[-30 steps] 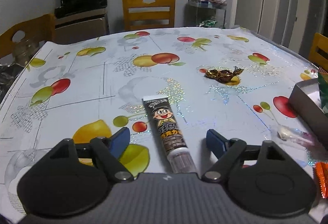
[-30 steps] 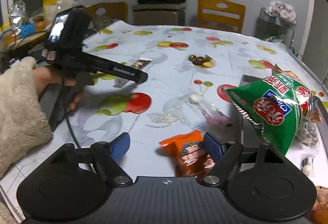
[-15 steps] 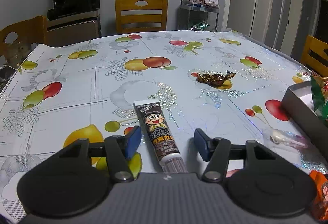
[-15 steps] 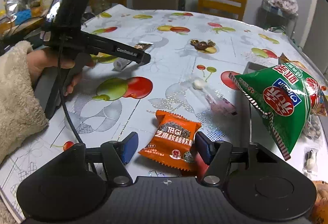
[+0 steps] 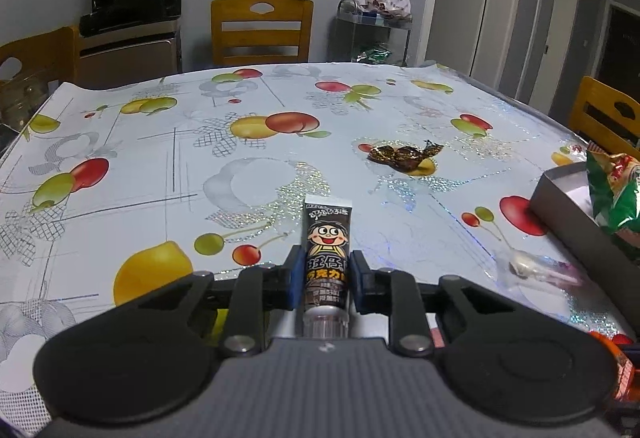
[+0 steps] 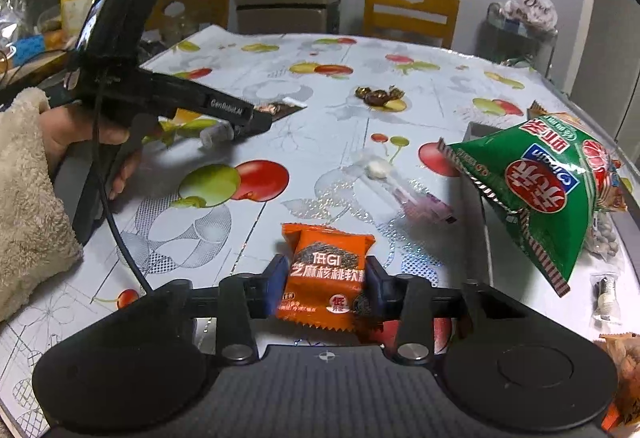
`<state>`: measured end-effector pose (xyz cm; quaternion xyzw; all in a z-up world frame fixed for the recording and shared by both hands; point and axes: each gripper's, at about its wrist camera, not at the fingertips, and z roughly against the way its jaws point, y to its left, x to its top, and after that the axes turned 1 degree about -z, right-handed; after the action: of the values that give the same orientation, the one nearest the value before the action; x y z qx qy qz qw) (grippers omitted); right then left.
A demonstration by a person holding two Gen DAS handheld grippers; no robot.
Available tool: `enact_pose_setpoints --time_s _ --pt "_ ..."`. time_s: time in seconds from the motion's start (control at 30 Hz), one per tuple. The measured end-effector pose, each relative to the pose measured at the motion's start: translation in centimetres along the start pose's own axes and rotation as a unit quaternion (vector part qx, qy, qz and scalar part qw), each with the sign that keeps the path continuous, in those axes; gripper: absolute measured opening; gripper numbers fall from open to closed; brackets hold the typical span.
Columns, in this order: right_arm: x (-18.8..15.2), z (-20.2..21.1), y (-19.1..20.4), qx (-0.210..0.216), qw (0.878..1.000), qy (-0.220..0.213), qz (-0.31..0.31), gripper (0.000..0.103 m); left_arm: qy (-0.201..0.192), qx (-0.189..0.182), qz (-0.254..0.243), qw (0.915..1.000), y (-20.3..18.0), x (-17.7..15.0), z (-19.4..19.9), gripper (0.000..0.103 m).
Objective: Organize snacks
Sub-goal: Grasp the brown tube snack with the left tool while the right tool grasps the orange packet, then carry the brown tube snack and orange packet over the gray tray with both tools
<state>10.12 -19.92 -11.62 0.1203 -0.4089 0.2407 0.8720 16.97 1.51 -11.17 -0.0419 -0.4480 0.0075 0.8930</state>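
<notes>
My left gripper has its blue pads pressed against both sides of the chocolate tube, low down near the clear cap, with the flat crimped end pointing away across the fruit-print tablecloth. I judge it clamped, though I cannot tell whether the tube is off the cloth yet. My right gripper is drawn in on the orange snack packet, the pads biting the packet's two side edges.

My first worry is the tube: it is soft, and a hard squeeze this close to the cap could push the filling toward it or let the tube slide out forward when I lift. The orange packet is a puffy pillow held only by its edges, so it could pivot or slip out if I swing it fast.

Further out, the wrapped lollipop lies between my right gripper and the grey box, so a low sweep toward the box would knock it. The green chip bag leans out over the box's near wall and takes up much of the opening; dropping the packet against it could tip the bag or bounce the packet back out. Both grippers head for the same box, so I would send them one at a time. The brown foil candies sit well apart, safe for now.
</notes>
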Motion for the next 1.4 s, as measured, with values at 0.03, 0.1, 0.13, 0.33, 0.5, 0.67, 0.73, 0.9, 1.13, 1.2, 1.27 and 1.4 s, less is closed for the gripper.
enact_pose_setpoints --time_s 0.03,0.1,0.13,0.33,0.5,0.67,0.73,0.9,1.13,1.2,1.27,1.4 --pt "-0.1 0.1 0.0 -0.001 1.000 -0.003 0.000 0.039 -0.001 -0.001 0.001 1.0000 0.0 -0.1 0.1 0.020" --pt "-0.1 0.2 -0.1 -0.004 1.000 -0.007 -0.004 0.038 -0.002 -0.002 0.001 1.0000 -0.1 -0.1 0.2 0.020" --pt "-0.2 0.4 -0.3 -0.003 1.000 -0.009 -0.009 0.038 -0.002 -0.003 0.000 1.0000 -0.2 -0.2 0.3 0.020" --pt "-0.1 1.9 -0.7 -0.001 0.999 -0.039 -0.019 0.038 -0.014 -0.008 -0.002 0.9999 -0.6 -0.2 0.9 0.020" --pt "-0.1 2.9 -0.9 -0.001 0.998 -0.056 -0.017 0.038 -0.029 -0.021 0.001 0.9993 -1.0 -0.1 1.8 0.020" --pt "0.0 3.9 -0.9 -0.002 0.998 -0.069 -0.012 0.038 -0.038 -0.030 -0.002 0.9988 -1.6 0.3 2.7 0.020" --pt "0.0 4.4 -1.0 -0.001 0.997 -0.074 -0.013 0.038 -0.042 -0.030 -0.006 0.9987 -1.9 0.4 3.2 0.020" --pt "0.0 5.6 -1.7 0.000 0.996 -0.086 -0.016 0.038 -0.054 -0.028 -0.016 0.9980 -3.1 0.6 4.8 0.020" --pt "-0.1 7.4 -3.0 0.006 0.995 -0.101 -0.014 0.038 -0.050 -0.027 -0.017 0.9982 -4.4 -0.1 6.9 0.020" --pt "-0.1 7.7 -3.5 0.006 0.994 -0.105 -0.017 0.038 -0.052 -0.025 -0.021 0.9981 -4.8 -0.2 7.6 0.020" --pt "-0.1 8.0 -4.0 0.005 0.994 -0.109 -0.019 0.038 -0.054 -0.026 -0.023 0.9979 -5.2 -0.3 8.2 0.020" --pt "0.0 8.4 -4.9 0.004 0.993 -0.116 -0.025 0.038 -0.061 -0.025 -0.036 0.9972 -6.3 -0.1 9.5 0.020"
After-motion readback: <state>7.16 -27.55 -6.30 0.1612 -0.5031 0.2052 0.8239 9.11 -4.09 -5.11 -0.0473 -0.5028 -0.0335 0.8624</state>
